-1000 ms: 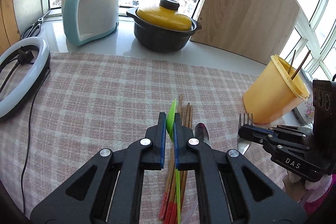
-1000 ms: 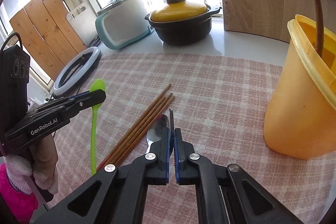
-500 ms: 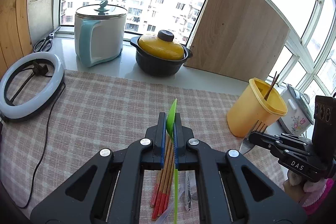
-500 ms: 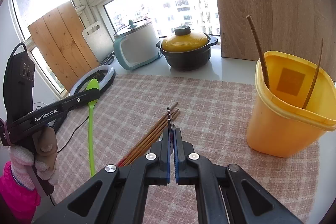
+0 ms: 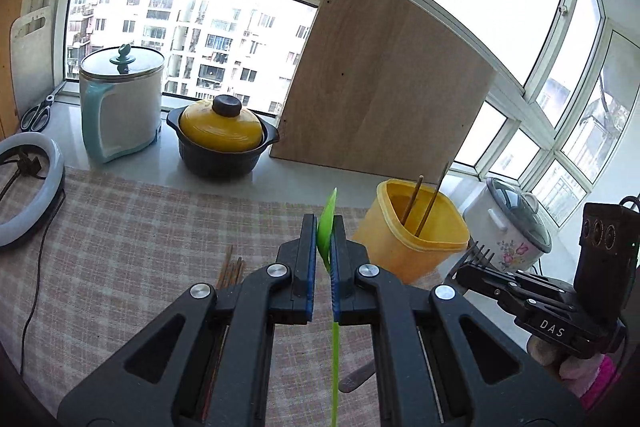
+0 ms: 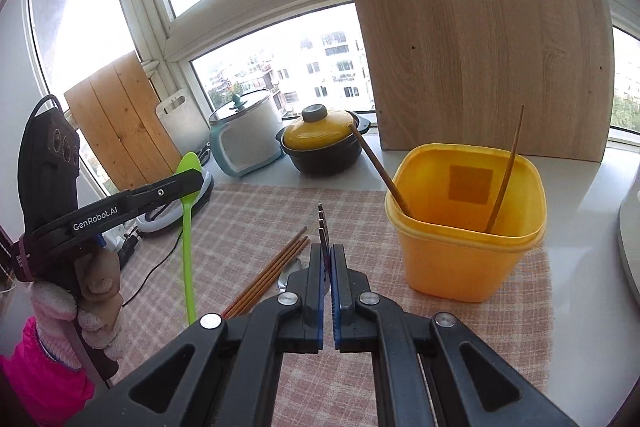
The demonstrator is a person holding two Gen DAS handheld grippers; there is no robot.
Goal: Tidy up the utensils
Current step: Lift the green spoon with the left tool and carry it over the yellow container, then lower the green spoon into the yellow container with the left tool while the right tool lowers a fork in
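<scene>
checked cloth (image 5: 120, 247) under raised utensils

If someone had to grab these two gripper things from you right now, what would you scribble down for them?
Left gripper: shut on the green spoon, lifted off the cloth, handle hanging down.
Right gripper: shut on the metal fork, tines pointing forward, just short of the yellow container.
Done: two chopsticks already stand in the container.
Left on the checked cloth: a bundle of chopsticks and a metal spoon beside it.
Next, probably: drop the fork and the green spoon into the container, then collect the rest.
</scene>
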